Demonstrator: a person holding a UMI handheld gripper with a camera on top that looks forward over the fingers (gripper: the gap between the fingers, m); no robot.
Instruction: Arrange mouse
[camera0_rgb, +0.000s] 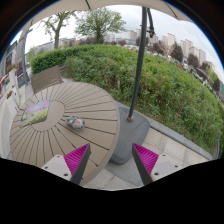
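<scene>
The tongs (110, 160) are held open with nothing between the two pink-padded fingers (78, 157), above the near edge of a round wooden table (60, 128). The mouse (75, 123) is seen lying near the right edge of the table, just ahead of the left finger, and a pad (37, 112) lies toward the table's far left edge. A parasol pole (139, 65) is set on a grey base (130, 132) just beside the table, with a hedge (150, 75) beyond.

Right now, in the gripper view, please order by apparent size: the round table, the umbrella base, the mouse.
1. Round table
2. Umbrella base
3. Mouse

The open gripper is short of the table.
</scene>
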